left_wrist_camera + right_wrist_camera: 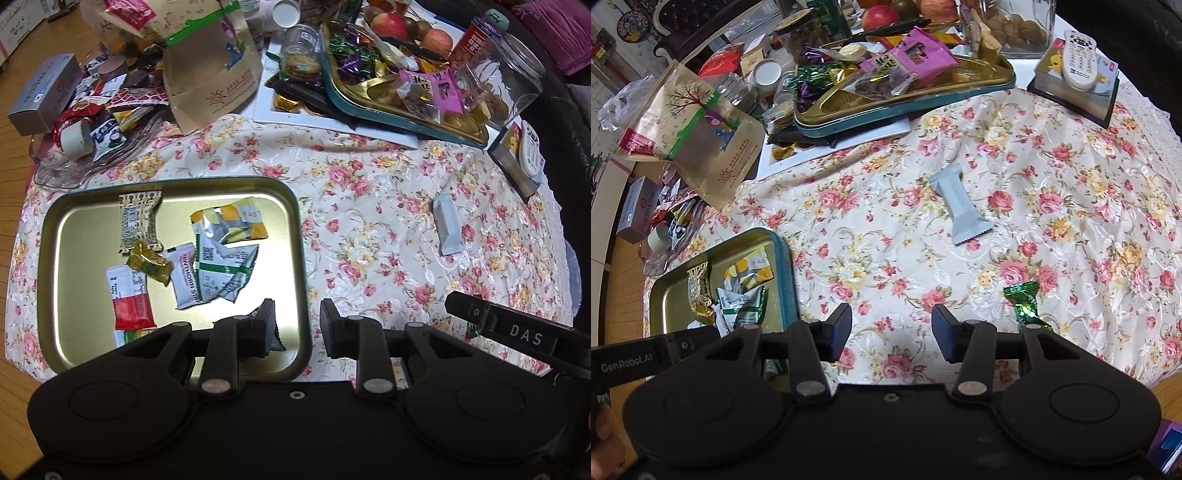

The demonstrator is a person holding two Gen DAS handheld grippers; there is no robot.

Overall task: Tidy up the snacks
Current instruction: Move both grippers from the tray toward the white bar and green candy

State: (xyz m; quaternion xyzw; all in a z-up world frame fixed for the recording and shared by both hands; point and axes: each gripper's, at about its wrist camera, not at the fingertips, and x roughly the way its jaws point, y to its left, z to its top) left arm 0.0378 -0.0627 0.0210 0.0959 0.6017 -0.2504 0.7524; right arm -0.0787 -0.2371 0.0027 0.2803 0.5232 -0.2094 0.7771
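Ahead of right gripper, jaws apart and empty: grey packet, long axis roughly along fingers. Left gripper farther, also apart, empty.

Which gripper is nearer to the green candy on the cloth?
Right. The right gripper hovers just beside the green candy; the left gripper is farther, at the gold tray's edge.

A grey snack packet and a green candy lie on the floral tablecloth.
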